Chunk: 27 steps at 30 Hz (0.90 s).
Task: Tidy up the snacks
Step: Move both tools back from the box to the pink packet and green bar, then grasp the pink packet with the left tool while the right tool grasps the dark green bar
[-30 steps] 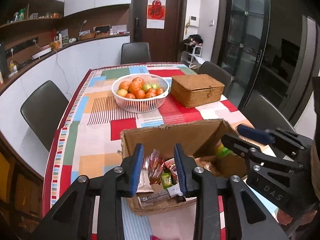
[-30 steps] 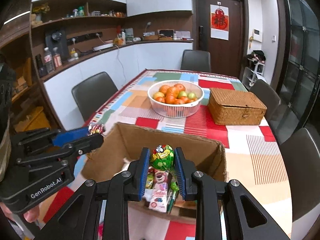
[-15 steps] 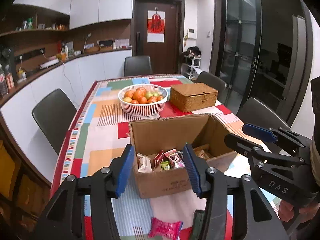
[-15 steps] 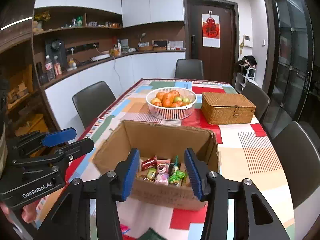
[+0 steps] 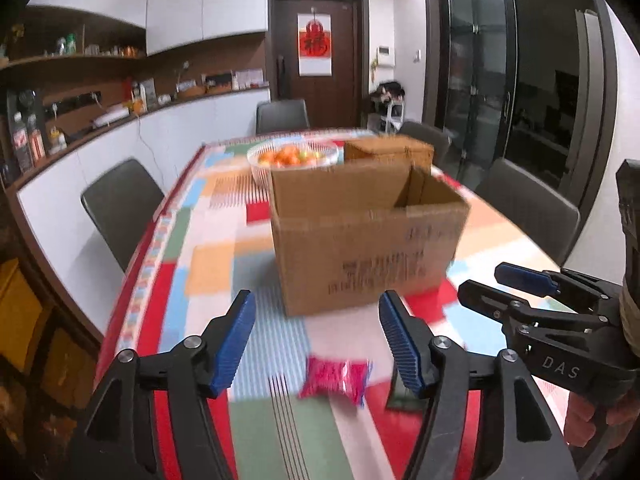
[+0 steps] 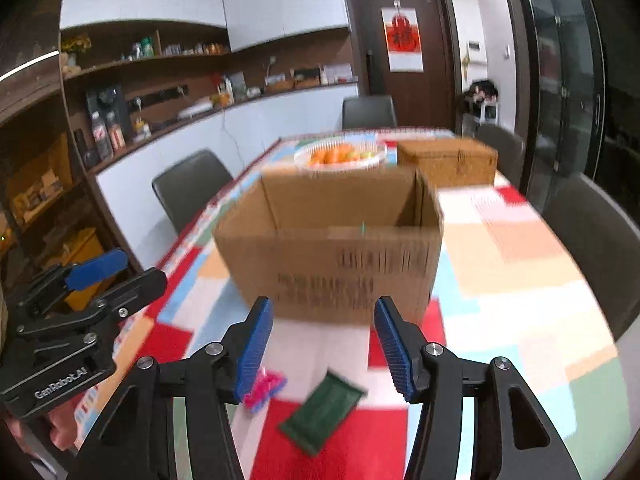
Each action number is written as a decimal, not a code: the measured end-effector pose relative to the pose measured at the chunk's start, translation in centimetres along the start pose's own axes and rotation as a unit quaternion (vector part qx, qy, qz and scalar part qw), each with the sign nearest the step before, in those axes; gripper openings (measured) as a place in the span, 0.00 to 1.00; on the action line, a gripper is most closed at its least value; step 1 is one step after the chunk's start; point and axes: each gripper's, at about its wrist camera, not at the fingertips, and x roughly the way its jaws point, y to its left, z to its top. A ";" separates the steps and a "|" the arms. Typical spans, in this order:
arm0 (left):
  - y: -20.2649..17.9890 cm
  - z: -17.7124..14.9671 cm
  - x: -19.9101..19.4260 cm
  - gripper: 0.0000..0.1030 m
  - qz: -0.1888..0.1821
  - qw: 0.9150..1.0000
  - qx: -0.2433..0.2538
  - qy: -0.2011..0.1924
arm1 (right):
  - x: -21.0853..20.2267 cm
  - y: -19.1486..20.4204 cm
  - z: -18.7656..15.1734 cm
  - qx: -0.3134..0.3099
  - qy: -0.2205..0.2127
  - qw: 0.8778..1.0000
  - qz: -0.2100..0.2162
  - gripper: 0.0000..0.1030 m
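The left gripper (image 5: 316, 340) has its jaws apart and opening, with nothing between the blue pads. A pink snack packet (image 5: 335, 377) lies on the patterned tablecloth (image 5: 208, 268) just below and between the jaws, not touched by either pad. A dark green snack packet (image 5: 402, 396) lies beside it, partly hidden behind the right-hand finger.

The right gripper (image 6: 322, 344) also has its jaws apart and opening, holding nothing. In its view the dark green snack packet (image 6: 322, 412) lies flat on the cloth below the gap between the jaws. The pink snack packet (image 6: 264, 390) lies at the left-hand pad, partly covered by it; contact cannot be determined.

Containers:
- Cardboard box (image 5: 368, 236), open at the top, stands directly ahead of both pairs of jaws. Its contents are hidden behind the near wall.
- White fruit basket (image 5: 294, 158), beyond the box, holds orange and green fruit (image 5: 290, 155).
- Wicker box (image 5: 390, 148), lid closed, stands beyond the cardboard box, to the right of the basket. Contents not visible.

Both views are motion-blurred.
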 end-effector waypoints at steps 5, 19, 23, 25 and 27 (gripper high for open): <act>0.0 -3.5 1.8 0.62 -0.007 0.999 0.005 0.044 | 1.8 0.0 -3.9 0.012 0.051 0.999 0.008 0.53; 0.8 -6.5 8.4 0.63 -0.042 0.993 0.032 0.102 | 6.9 -0.4 -9.3 0.038 0.134 0.990 0.000 0.53; 0.9 -6.2 10.1 0.64 -0.071 0.990 0.029 0.118 | 7.9 -0.9 -9.2 0.056 0.144 0.988 0.003 0.52; 0.7 -6.3 11.0 0.64 -0.077 0.989 0.032 0.125 | 8.4 -1.2 -9.3 0.066 0.151 0.986 0.005 0.53; 0.5 -6.4 11.9 0.64 -0.084 0.987 0.030 0.133 | 8.7 -1.3 -9.4 0.074 0.154 0.985 0.009 0.53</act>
